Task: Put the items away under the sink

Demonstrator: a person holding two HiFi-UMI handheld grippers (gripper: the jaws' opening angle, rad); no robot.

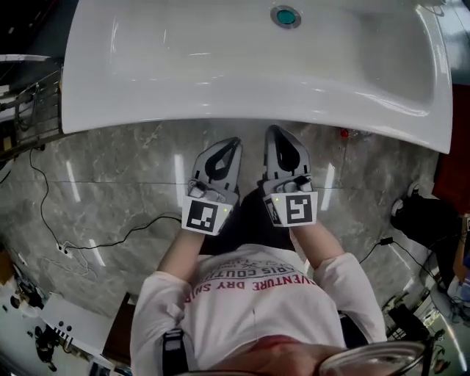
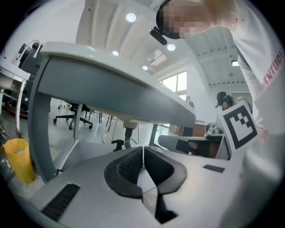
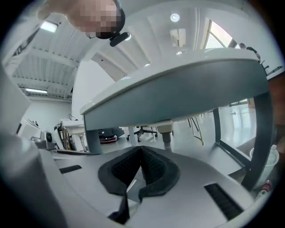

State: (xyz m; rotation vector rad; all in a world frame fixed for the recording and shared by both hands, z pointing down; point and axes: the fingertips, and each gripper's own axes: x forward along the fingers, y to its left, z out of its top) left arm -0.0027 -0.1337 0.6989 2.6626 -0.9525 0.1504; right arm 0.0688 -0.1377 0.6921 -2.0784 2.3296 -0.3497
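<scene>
Two grippers face one white sink (image 1: 220, 73) with a single drain (image 1: 285, 15). A person holds the left gripper (image 1: 232, 143) and the right gripper (image 1: 275, 132) side by side below the basin's front edge, over a marble floor (image 1: 110, 183). Both have their jaws pressed together on nothing. One yellow bin (image 2: 18, 158) stands by the sink's frame.

We see grey marble floor (image 1: 110, 169), glossy with light streaks, and a black cable (image 1: 125, 236) snaking across its left side. A yellow bin (image 2: 18, 158) stands there, with an office chair (image 2: 71, 118) well behind it.
</scene>
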